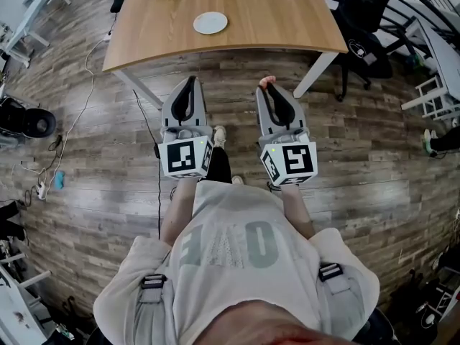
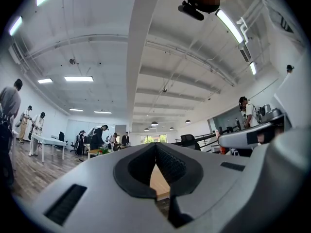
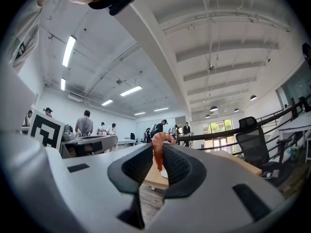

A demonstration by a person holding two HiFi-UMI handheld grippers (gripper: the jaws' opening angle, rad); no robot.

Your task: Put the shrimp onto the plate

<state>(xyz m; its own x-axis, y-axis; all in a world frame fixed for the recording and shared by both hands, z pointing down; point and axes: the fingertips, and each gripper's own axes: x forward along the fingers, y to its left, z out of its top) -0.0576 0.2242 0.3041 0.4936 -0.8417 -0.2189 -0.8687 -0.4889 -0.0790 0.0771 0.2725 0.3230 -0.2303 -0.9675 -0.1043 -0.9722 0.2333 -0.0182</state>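
Right gripper (image 1: 269,88) clamped on curled orange shrimp (image 3: 158,152), left gripper (image 1: 188,83) closed, empty; I need a firm grip until directly above the round white plate (image 1: 210,22).

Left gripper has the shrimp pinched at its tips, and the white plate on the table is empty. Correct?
Not quite: the right gripper pinches the shrimp, as the right gripper view shows. The left gripper is shut on nothing. The white plate on the table is empty.
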